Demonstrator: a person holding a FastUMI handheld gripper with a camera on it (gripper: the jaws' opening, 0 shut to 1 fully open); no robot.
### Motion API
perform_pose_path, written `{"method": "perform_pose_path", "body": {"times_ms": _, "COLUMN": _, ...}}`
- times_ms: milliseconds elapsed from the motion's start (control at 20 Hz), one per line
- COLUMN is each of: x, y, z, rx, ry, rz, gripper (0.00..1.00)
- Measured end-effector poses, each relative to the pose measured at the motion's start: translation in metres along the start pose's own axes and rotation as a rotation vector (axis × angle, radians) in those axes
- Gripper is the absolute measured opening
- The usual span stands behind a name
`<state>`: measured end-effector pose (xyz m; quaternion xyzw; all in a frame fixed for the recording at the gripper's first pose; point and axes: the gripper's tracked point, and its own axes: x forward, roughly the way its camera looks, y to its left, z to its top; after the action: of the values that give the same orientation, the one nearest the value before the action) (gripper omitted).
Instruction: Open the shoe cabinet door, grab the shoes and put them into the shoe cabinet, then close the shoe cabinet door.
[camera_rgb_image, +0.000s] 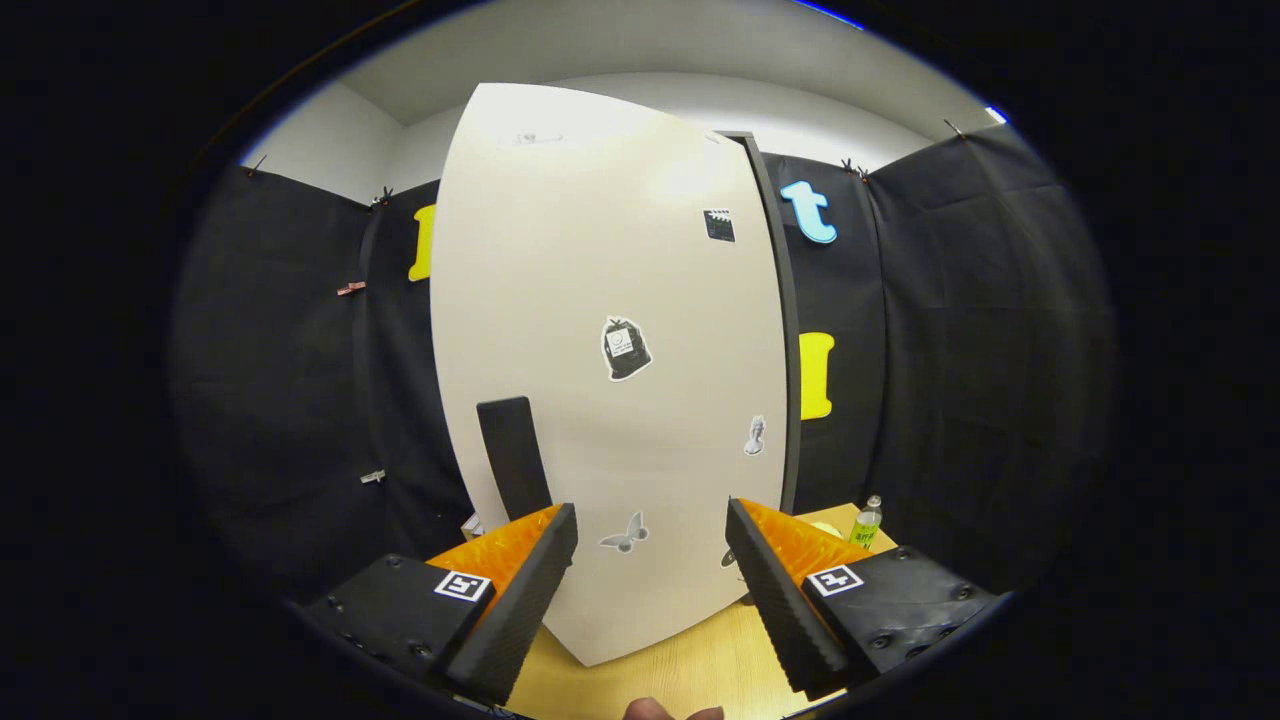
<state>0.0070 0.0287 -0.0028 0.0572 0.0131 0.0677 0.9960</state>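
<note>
The gripper (650, 580) is holding its fingers apart before the sticker-dotted shoe cabinet door (610, 350), which is hiding the cabinet interior, its black handle (513, 455) partly covered by one finger.

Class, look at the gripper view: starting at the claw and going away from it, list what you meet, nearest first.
Open claw with fingers apart → wooden table → white cabinet door carrying a dark handle and stickers → black cloth wall behind it. The small bottle stands to the right of the door on the table.
</note>
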Motion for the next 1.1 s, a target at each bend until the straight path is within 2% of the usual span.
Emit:
{"method": "perform_pose_path", "body": {"times_ms": 550, "x": 0.002, "y": -0.014, "z": -0.003, "rx": -0.05, "ry": -0.012, "rz": -0.03, "gripper": 0.99}}
{"method": "perform_pose_path", "body": {"times_ms": 1100, "x": 0.015, "y": -0.009, "z": -0.002, "rx": -0.07, "ry": -0.017, "rz": -0.002, "gripper": 0.99}}
